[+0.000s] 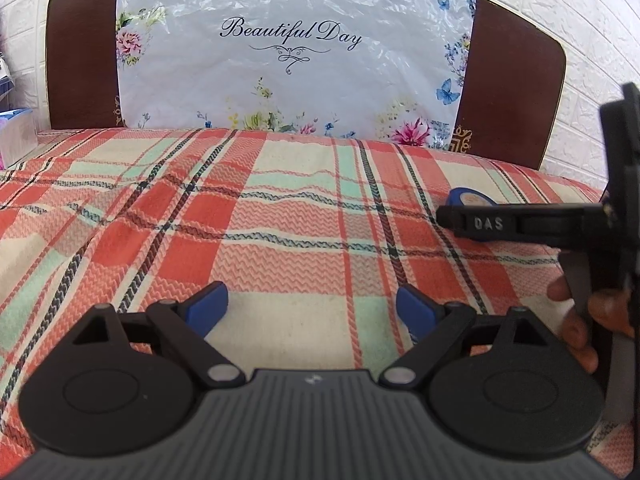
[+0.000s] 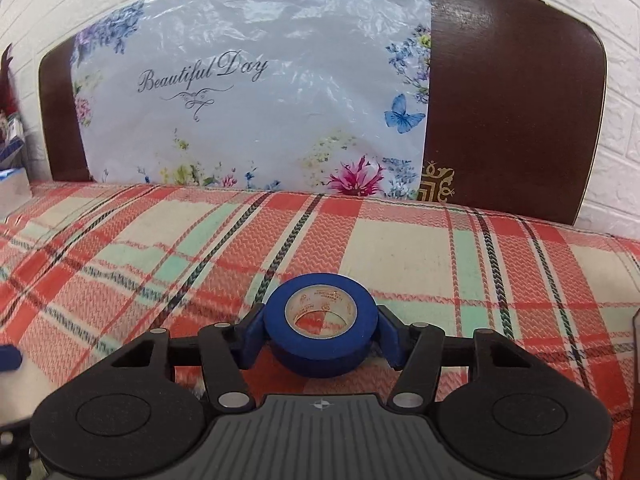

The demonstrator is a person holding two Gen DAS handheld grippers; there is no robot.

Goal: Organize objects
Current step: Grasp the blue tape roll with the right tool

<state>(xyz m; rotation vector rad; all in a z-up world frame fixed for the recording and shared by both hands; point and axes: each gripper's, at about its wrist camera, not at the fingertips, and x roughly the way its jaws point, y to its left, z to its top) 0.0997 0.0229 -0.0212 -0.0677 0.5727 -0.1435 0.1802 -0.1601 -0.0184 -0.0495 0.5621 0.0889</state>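
The right tongs (image 2: 320,338) are clenched on a roll of blue tape (image 2: 320,326), one blue finger pad (image 2: 252,338) pressed to each side of the roll, hole facing up. The roll sits low over the plaid bedcover (image 2: 400,248); whether its underside rests on the cloth cannot be told from the right wrist view. The left tongs (image 1: 312,308) are released, pads spread wide with nothing but bedcover between them. In the left wrist view the roll (image 1: 466,200) shows near the right edge of the bed, partly hidden behind the right tool's black finger. Risks, as judged: the pads meet a curved, smooth wall on a narrow line of contact, so any tilt of the tool or slackening of squeeze could let the roll rotate or slip out and run on its edge toward the bed's right edge. The bedcover is soft and wrinkled; setting the roll down on a ridge could leave it leaning. At the head edge stands a floral plastic sheet (image 2: 248,100) against the brown headboard (image 2: 512,100); a wide swing could snag it.
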